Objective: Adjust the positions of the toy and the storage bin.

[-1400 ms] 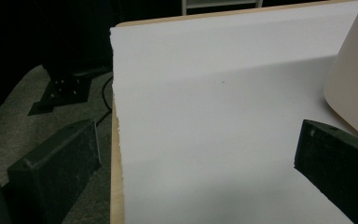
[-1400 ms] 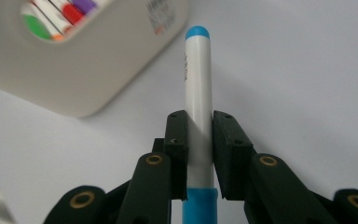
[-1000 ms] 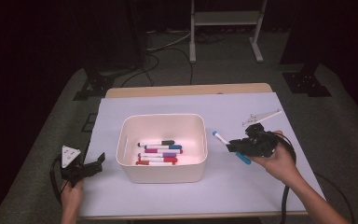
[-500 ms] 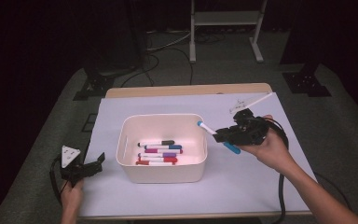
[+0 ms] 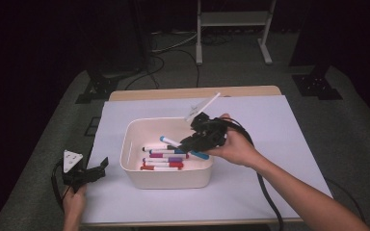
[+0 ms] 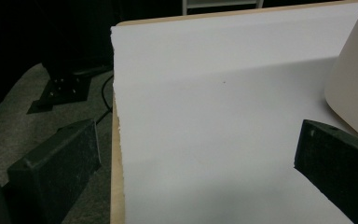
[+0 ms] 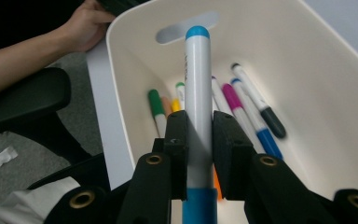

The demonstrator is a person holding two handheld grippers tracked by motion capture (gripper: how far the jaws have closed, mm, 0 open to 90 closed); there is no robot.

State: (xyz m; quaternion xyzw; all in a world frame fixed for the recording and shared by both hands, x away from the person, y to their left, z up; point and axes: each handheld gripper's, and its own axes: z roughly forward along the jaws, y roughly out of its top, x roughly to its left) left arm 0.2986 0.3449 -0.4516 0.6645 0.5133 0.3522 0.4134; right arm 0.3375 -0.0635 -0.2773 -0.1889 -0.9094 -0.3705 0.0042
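At the near left corner of the table, the left gripper [image 5: 94, 172] lies low in the person's left hand [image 5: 73, 202], its jaws spread wide with nothing between them, just the white sheet [image 6: 223, 116] that covers the tabletop; it has not shifted from a second ago. Further in, at the middle of the sheet, sits the white bin [image 5: 166, 179] with a loose heap of markers [image 5: 163, 159] on its bottom, pink, purple, red and black among them. The right gripper [image 5: 189, 142] is held above the bin's right side, its jaws closed tight on a blue-capped marker [image 7: 198, 93], a white barrel with blue at both ends, gripped around its middle. In the right gripper view the marker points out over the bin's inside toward the slotted handle in the far wall, above the markers lying below. A second ago this gripper was well out to the right of the bin over the bare sheet, already carrying the marker; since then it has swung left and a little up, so the marker now hangs over the bin's opening.
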